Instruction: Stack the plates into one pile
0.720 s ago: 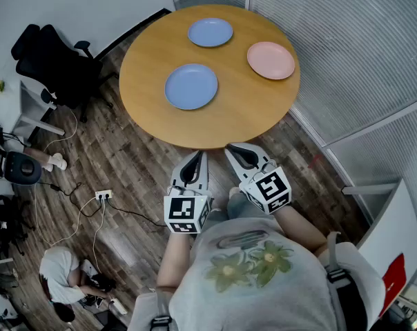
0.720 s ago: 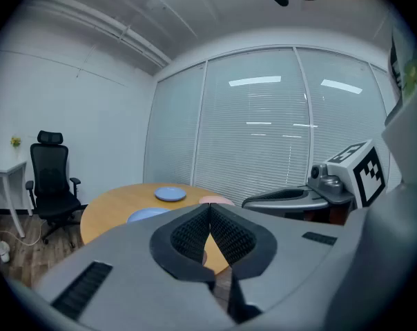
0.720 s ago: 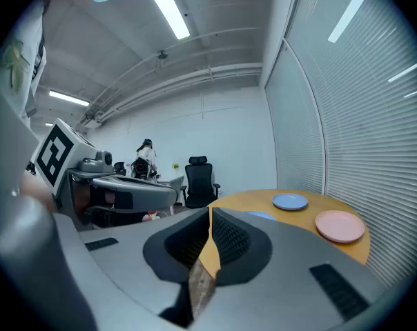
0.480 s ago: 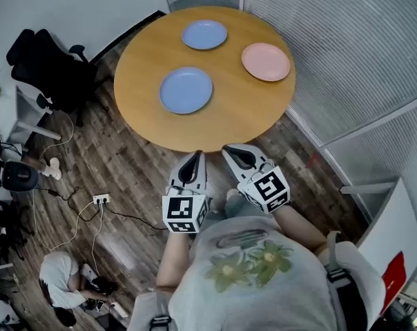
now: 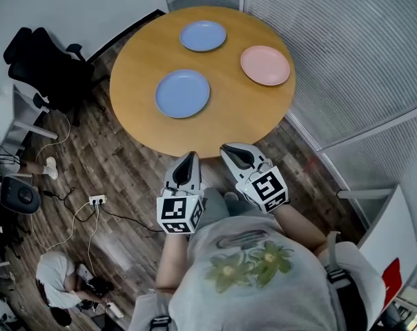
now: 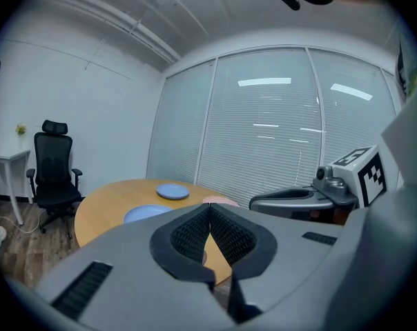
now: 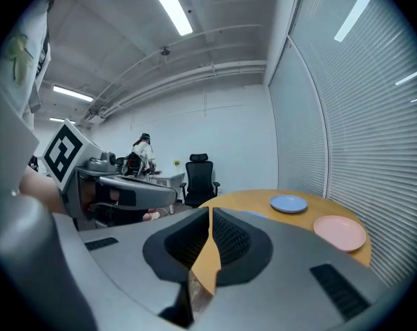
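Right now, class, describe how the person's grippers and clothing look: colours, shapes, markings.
Both the left gripper and right gripper have smooth grey tapering shells with slotted vents and black ribbed pads. Each carries a white cube printed with black square markers. The person wears a light grey short-sleeved shirt with a green flower print.

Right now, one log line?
stage: not started | blue plates, pink plate: separate on table | left gripper: shut, empty | right gripper: shut, empty

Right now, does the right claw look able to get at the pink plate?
Probably yes, after a reach forward: the right claw hangs short of the table, shut, and nothing stands between it and the pink plate.
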`<state>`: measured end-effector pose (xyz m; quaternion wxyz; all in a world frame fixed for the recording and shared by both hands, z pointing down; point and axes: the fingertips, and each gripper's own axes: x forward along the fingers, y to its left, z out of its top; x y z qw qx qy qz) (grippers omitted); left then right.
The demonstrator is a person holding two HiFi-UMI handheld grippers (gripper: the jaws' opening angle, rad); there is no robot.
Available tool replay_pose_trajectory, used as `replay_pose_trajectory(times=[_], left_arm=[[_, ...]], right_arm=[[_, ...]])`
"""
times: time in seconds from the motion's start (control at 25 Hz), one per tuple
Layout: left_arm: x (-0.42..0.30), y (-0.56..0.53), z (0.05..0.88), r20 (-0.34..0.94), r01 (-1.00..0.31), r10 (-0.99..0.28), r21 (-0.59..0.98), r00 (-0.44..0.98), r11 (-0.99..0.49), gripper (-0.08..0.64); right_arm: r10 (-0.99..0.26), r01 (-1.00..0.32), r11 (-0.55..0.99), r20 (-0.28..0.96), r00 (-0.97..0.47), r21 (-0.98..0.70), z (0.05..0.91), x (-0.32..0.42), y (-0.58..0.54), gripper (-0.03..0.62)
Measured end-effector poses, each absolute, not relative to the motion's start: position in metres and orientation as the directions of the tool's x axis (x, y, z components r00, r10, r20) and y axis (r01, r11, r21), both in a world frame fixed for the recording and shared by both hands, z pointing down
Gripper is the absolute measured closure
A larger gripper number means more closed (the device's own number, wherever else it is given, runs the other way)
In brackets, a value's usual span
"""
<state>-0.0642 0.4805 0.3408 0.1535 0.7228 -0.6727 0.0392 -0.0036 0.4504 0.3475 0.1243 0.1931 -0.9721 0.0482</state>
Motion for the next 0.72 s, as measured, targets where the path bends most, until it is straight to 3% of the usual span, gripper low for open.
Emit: replay_pose_trajectory(times=[0.72], left_arm=[[-0.161,0.325,0.369,0.316,-0.981,-0.944,0.193,0.092,-0.031,0.541]], right_arm=[[-0.331,-0.387,0.909,0.299,-0.895,-0.153,0.376,-0.086,0.302,0.546]])
